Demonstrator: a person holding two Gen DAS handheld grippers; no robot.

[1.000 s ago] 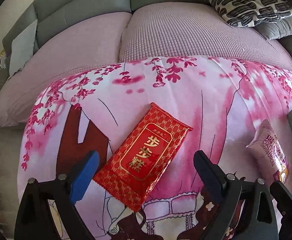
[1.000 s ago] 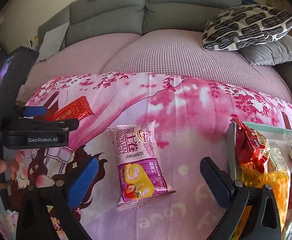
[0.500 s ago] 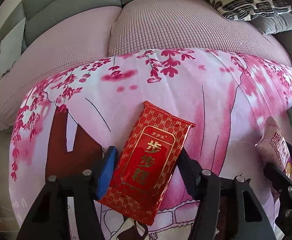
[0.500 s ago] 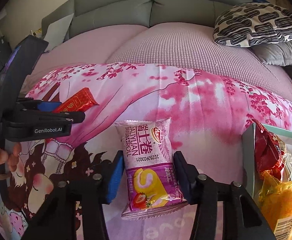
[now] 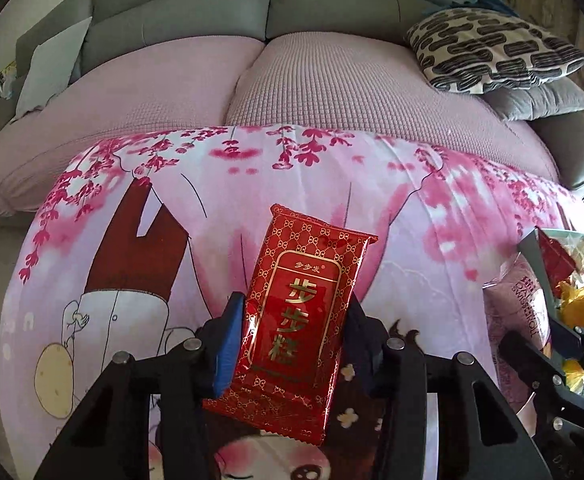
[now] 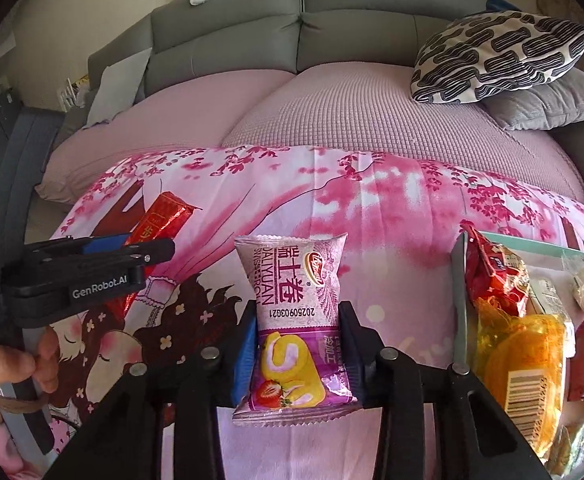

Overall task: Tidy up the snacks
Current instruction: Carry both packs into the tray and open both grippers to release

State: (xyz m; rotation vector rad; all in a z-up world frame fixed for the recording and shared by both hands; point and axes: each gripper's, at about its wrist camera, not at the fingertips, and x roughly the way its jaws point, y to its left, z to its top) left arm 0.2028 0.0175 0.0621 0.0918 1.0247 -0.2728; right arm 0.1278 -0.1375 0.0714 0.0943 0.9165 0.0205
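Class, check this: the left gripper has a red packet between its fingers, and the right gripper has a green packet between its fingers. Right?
Not quite. The left gripper does have the red packet, but the right wrist view shows the right gripper shut on a purple packet, not a green one.

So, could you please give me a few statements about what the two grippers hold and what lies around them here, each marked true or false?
1. The left gripper has a red packet with gold characters between its jaws, which are closing. True.
2. The right gripper is open and holds nothing. False: it is shut on a purple Swiss-roll packet.
3. A clear box holding other snacks stands to the right of the purple Swiss-roll packet in the right wrist view. True.
4. The patterned black-and-white cushion lies on the pink floral cloth. False: it rests on a grey cushion on the sofa behind the cloth.
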